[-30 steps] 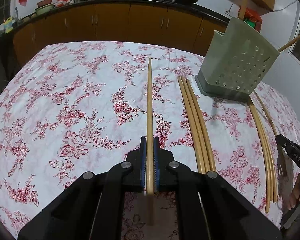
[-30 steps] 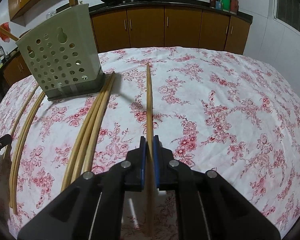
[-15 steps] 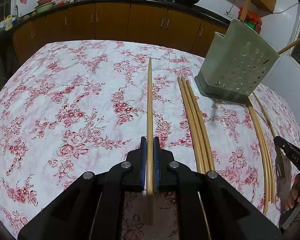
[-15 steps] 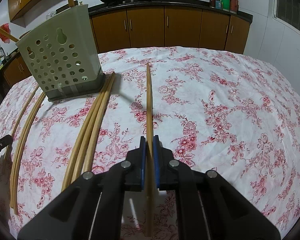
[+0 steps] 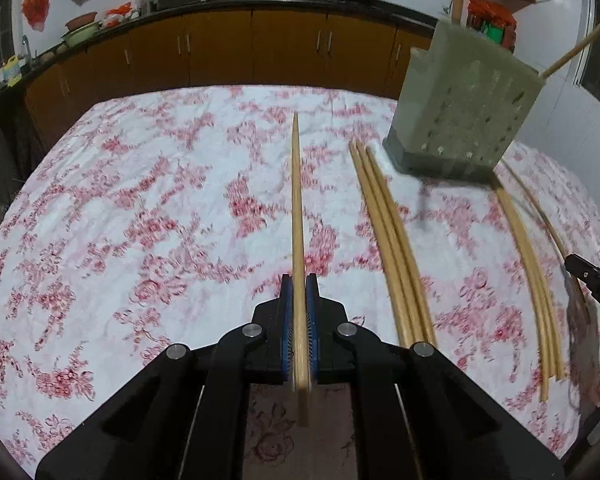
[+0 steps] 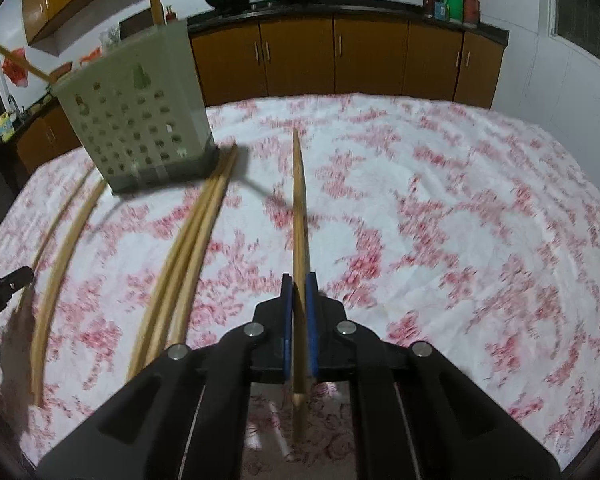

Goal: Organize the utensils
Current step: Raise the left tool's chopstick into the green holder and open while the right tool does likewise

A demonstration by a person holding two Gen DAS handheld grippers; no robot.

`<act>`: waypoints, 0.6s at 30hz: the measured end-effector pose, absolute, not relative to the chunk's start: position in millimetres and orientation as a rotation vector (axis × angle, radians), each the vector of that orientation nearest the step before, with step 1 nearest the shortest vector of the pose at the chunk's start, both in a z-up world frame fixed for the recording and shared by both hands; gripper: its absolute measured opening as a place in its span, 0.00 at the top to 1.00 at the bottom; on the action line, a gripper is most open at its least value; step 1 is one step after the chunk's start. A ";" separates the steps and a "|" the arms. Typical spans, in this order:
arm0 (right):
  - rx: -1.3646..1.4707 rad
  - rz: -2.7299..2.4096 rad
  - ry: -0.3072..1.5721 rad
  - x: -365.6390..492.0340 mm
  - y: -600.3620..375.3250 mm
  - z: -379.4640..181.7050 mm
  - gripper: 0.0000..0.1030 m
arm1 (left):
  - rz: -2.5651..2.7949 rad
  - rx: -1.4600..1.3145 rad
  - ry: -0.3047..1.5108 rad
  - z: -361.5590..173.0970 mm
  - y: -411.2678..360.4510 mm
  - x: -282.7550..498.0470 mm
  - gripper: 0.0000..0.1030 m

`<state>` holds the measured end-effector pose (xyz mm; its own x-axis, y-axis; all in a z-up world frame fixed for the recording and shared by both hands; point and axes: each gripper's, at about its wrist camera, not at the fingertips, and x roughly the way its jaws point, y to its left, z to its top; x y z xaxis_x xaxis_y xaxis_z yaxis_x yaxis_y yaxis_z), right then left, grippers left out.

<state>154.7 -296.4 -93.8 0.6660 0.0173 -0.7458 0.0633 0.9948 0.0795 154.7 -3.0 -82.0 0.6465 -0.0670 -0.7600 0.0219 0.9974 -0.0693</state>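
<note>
Bamboo-coloured and long, one wooden chopstick [image 5: 298,216] is pinched between the blue pads of the left gripper [image 5: 299,292], whose fingers are closed tight on it; a second wooden chopstick [image 6: 300,216] is clamped the same way in the right gripper [image 6: 299,292]. Each stick's long axis runs straight ahead out of its fingers, tip away from the hand and angled down toward the cloth. The pale green perforated plastic utensil holder [image 5: 464,120] stands upright ahead and to the right of the left stick, and ahead and to the left of the right one [image 6: 140,120], so it sits between the two hands, neither plainly nearer. To drop either stick in, I judge its tip must be swung inward and lifted above the holder's rim.

A bundle of three loose chopsticks [image 5: 388,240] lies on the surface just beside the holder's base, with another curved-looking group [image 5: 532,264] on the holder's far side. The surface wears a white cloth with red flowers [image 5: 140,220]. Behind the holder run brown wooden kitchen cabinets [image 5: 220,48] under a dark counter carrying woks.
</note>
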 end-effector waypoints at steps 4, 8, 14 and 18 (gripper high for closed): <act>0.117 -0.030 0.757 146.9 -300.2 -62.7 0.92 | -0.048 -0.065 0.791 -55.4 1.0 149.6 0.93; 0.127 -0.031 0.677 141.8 -302.3 -33.8 0.92 | -0.048 -0.081 0.699 -22.8 3.9 145.1 0.93; 0.128 -0.029 0.588 136.3 -305.0 -0.8 0.92 | -0.054 -0.103 0.575 21.7 6.3 139.9 0.93; 0.128 -0.031 0.561 135.0 -305.2 9.2 0.92 | -0.056 -0.115 0.531 38.1 7.7 140.8 0.93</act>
